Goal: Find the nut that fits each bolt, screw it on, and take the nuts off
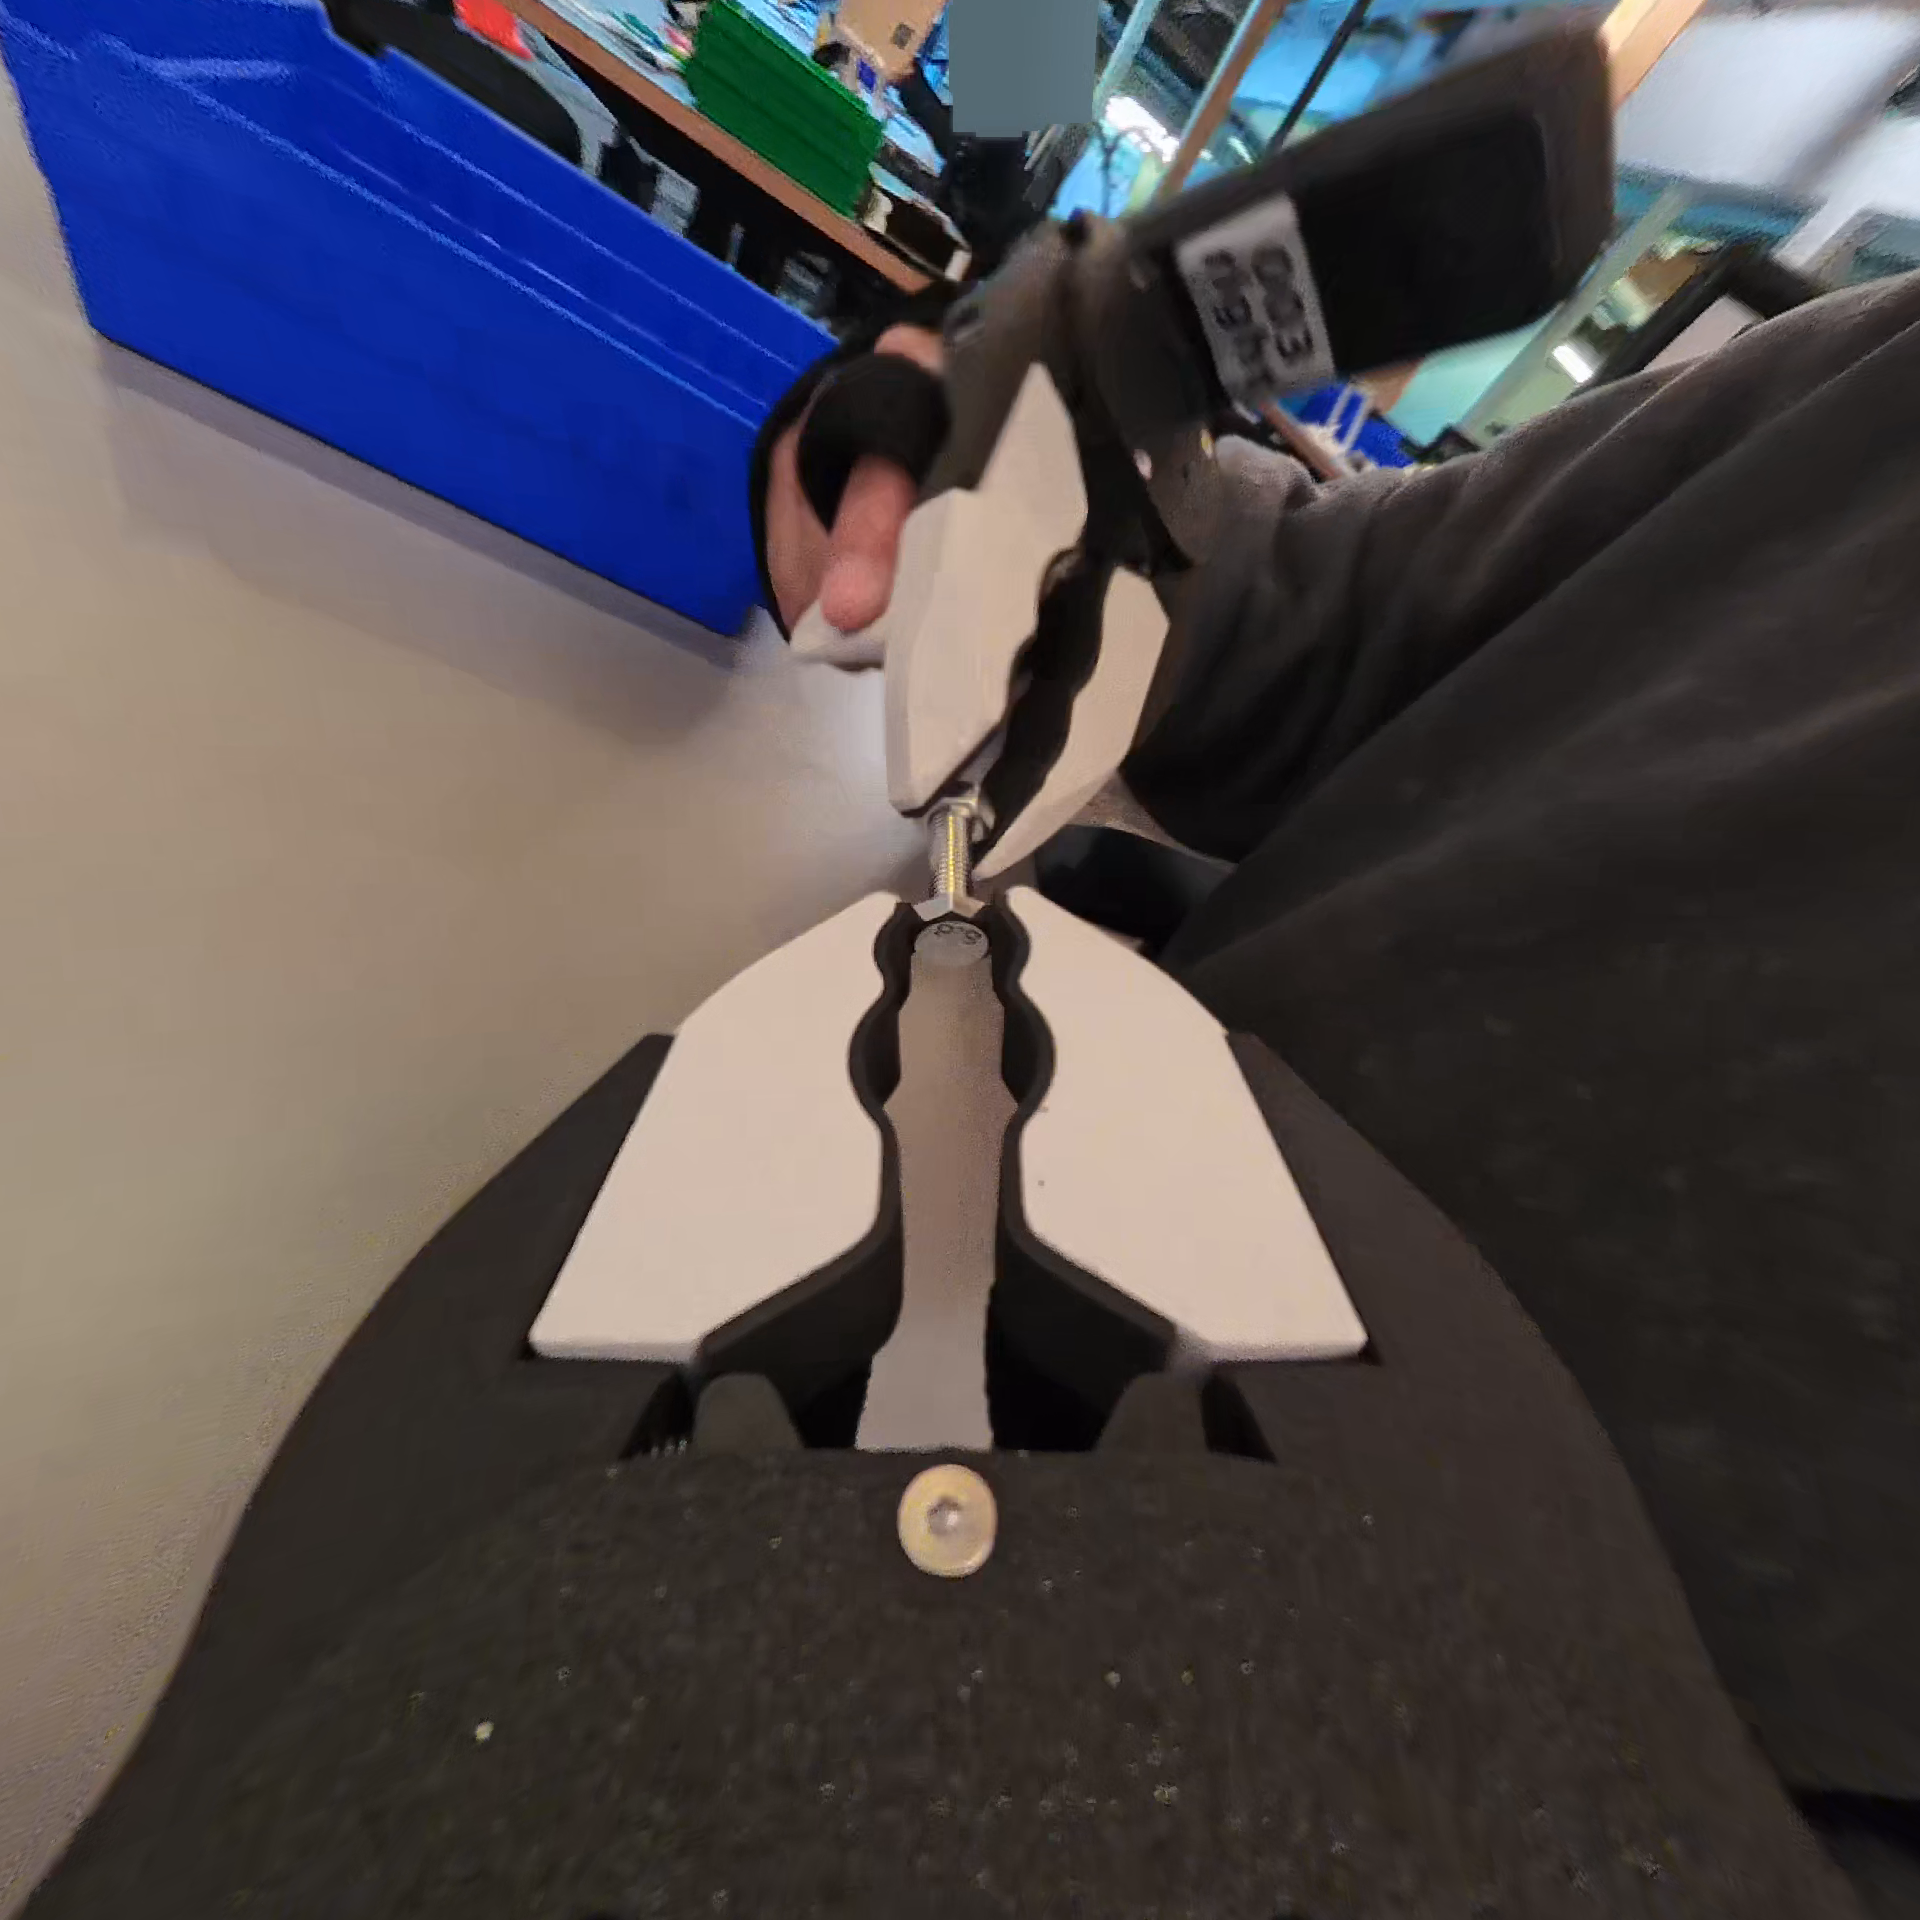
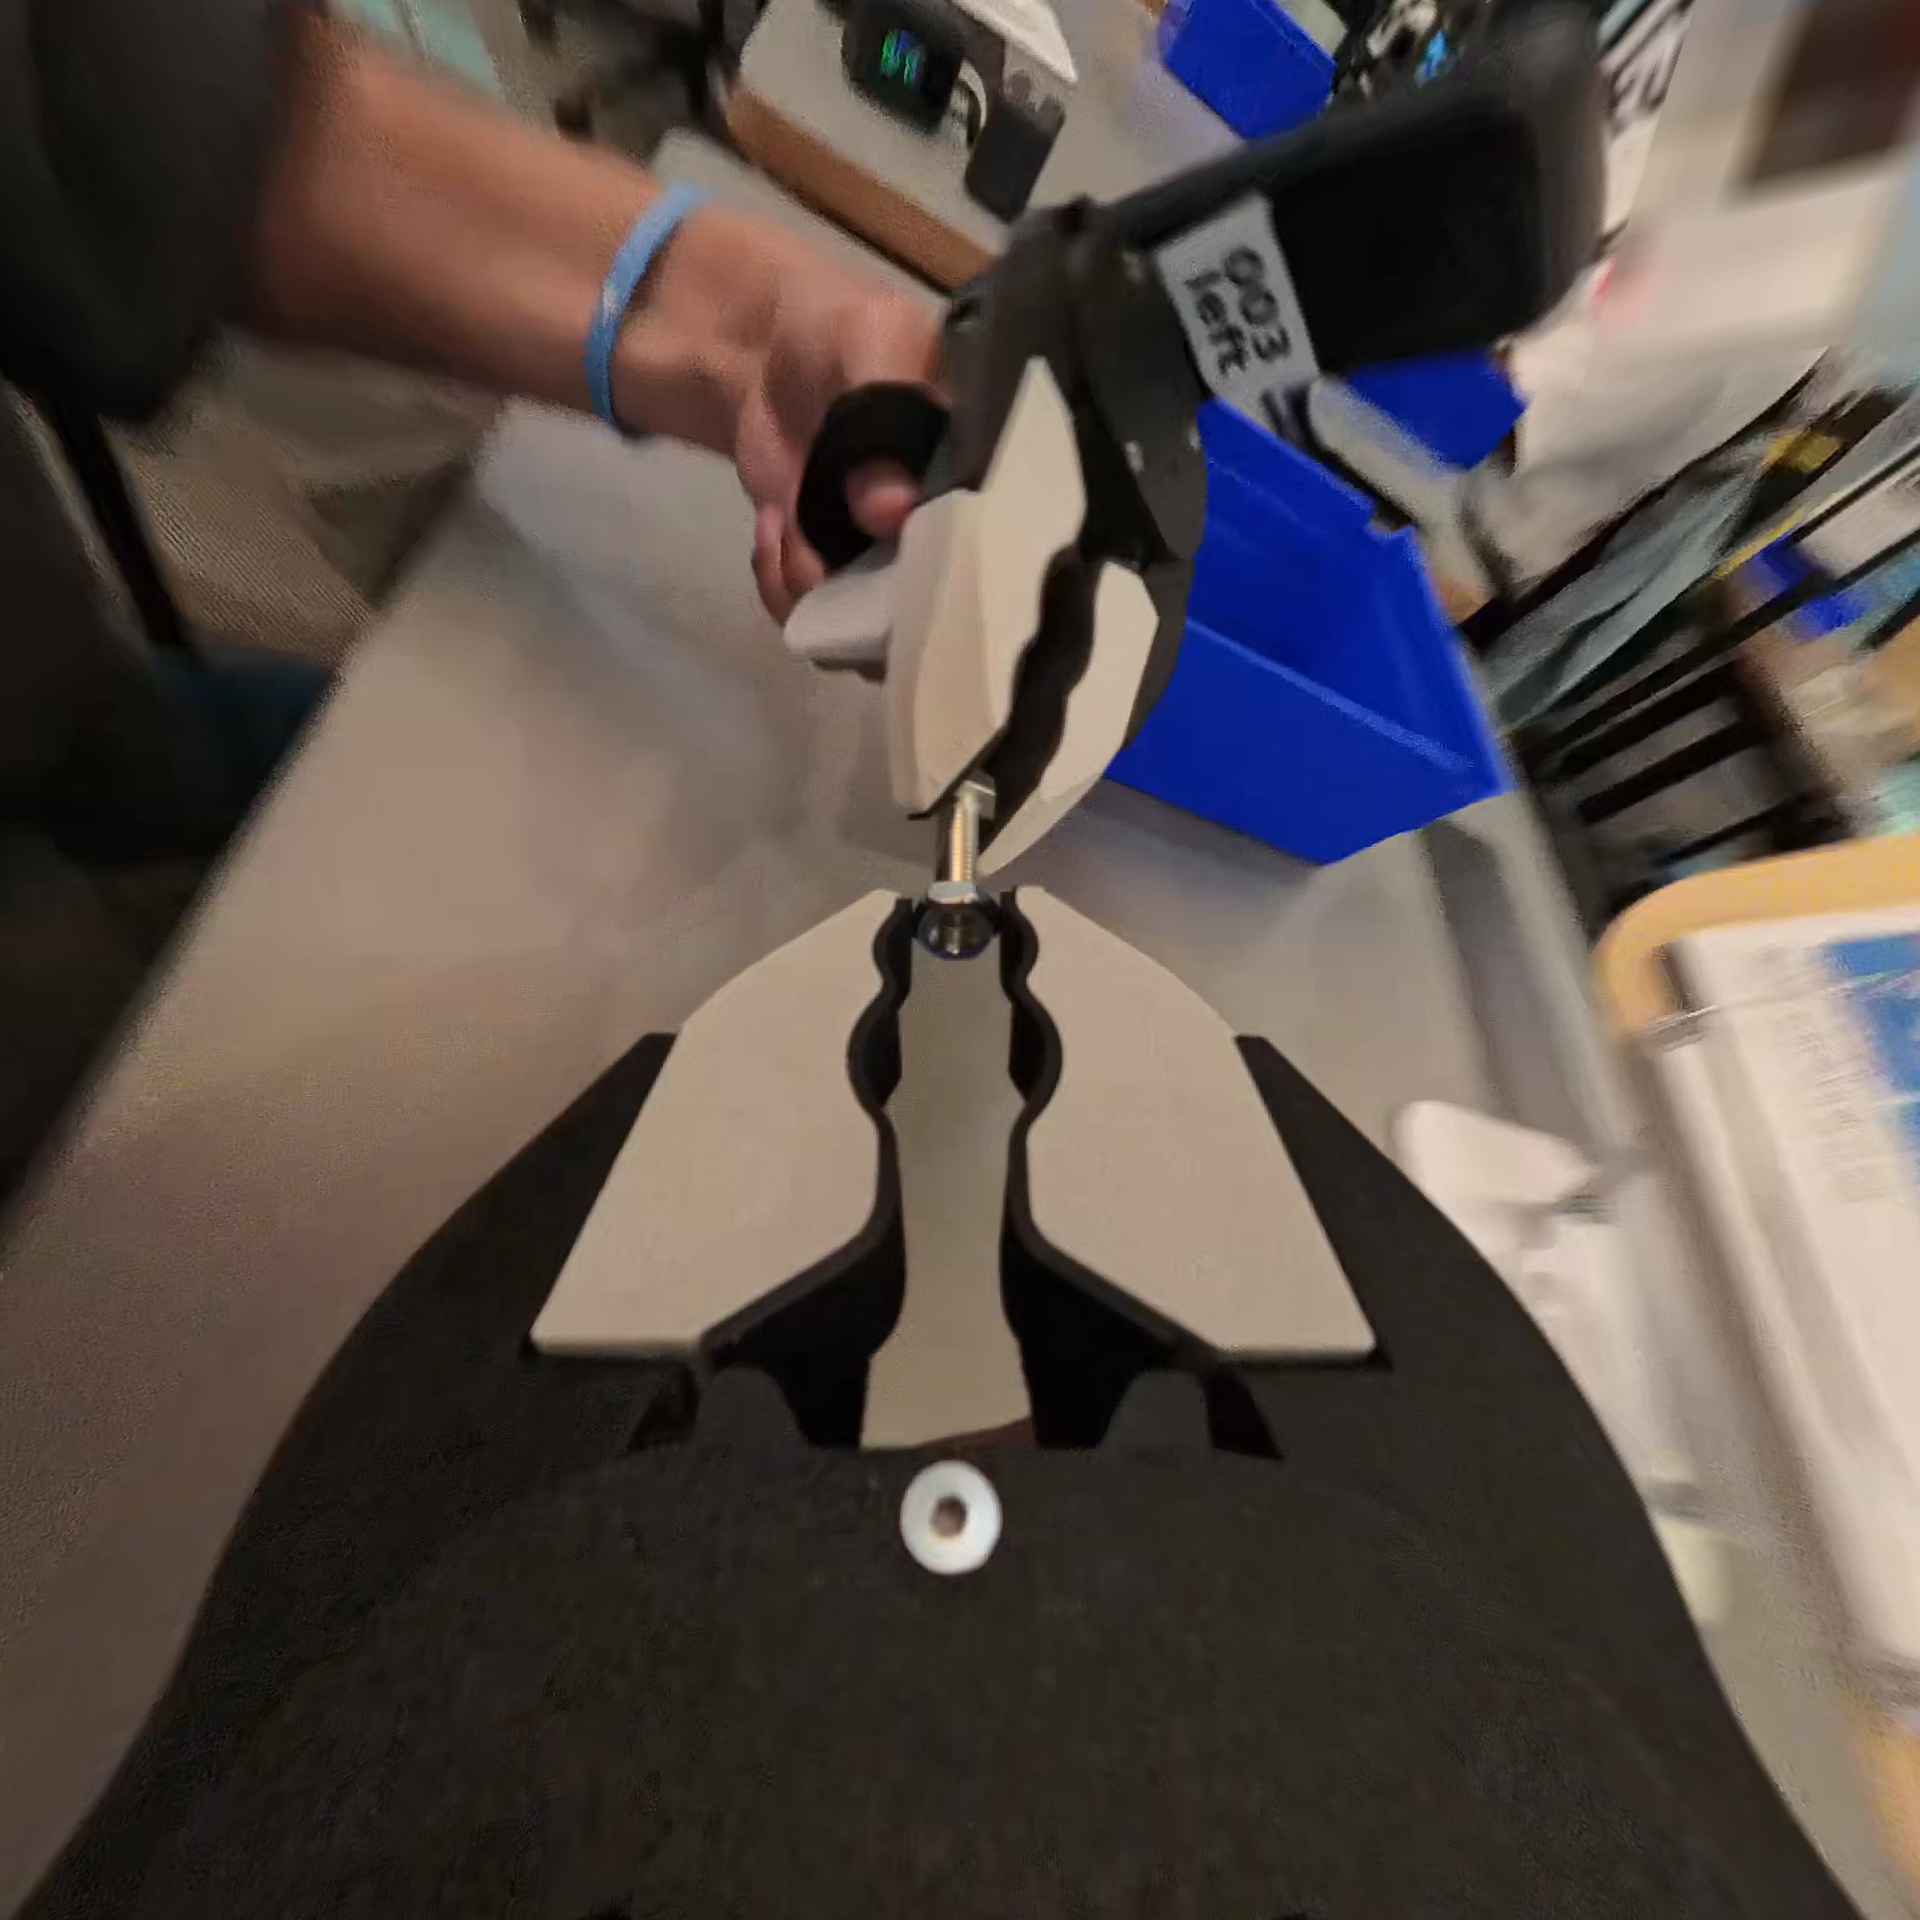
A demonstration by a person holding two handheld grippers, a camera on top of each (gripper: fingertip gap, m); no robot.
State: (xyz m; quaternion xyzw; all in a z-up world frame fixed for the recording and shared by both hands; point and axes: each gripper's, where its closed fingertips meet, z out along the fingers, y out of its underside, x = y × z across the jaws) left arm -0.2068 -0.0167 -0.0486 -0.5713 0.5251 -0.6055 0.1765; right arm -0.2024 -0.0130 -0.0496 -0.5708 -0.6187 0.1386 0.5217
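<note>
A silver bolt [image 1: 951, 868] spans the gap between my two grippers, above the grey table [image 1: 312, 831]. My left gripper [image 1: 951, 914] is shut on the bolt's hex head [image 1: 948, 943]. My right gripper [image 1: 961, 821] faces it, tilted, and is shut on the nut at the far end of the thread. In the right wrist view my right gripper [image 2: 951, 904] grips the hex nut [image 2: 951, 923]. The bolt shaft [image 2: 958, 847] runs from it to the left gripper [image 2: 971, 805], which holds the head. The views are motion-blurred.
A blue bin [image 1: 416, 291] stands on the table behind the grippers and also shows in the right wrist view [image 2: 1299, 665]. A person's dark sleeve [image 1: 1558, 831] fills the right side. A hand with a blue wristband [image 2: 623, 312] holds the left gripper. Papers [image 2: 1766, 1143] lie at the right.
</note>
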